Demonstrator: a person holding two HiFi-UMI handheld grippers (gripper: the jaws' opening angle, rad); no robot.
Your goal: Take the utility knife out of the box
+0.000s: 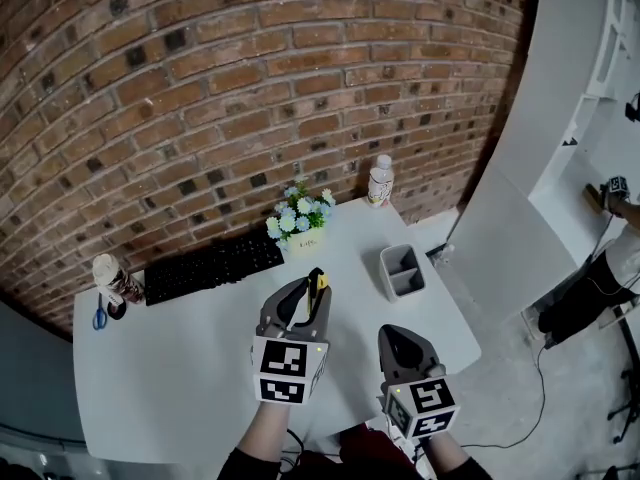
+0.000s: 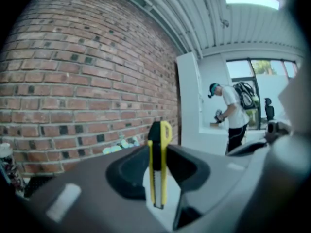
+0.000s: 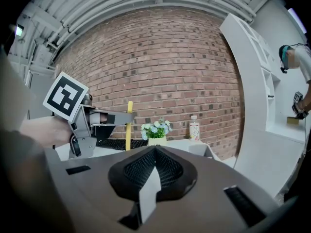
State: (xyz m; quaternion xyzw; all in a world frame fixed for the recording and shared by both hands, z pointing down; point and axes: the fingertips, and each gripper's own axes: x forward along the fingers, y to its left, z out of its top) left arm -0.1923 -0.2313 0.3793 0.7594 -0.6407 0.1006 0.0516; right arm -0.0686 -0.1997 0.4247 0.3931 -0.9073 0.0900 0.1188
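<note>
**Grip state.** The left hand-held gripper (image 2: 158, 155) is closed part-way on the knife (image 2: 159, 178). Its pads press the two flat sides, and the knife stands upright with its top end above the jaws. The right hand-held gripper (image 3: 154, 152) is fully closed with nothing between its jaws.

**Location.** The knife is in the air over the bench (image 1: 200, 368), well apart from the box (image 1: 388, 268). Judged from this, the removal is done.

**Handling.**
- Treat the knife as light and stiff: a slim plastic body that probably does not flex under the pads.
- Expect the smooth sides to be slippery. A narrow grip like this one may let the knife pivot if you swing it.
- Hold it across the flat sides near mid-length, as it is held here, and not at either end.
- No view shows whether the blade is out, so keep the lower end away from your other hand.

**What each view adds.**
- The head view alone shows the box. Both its compartments look empty, and it sits clear of the knife.
- The left gripper view alone shows pad contact and the dark central track running down the knife.
- The right gripper view shows the left hand-held gripper from the side, with the knife as a yellow bar sticking out above and below the jaws. Use this view to check tilt.
</note>
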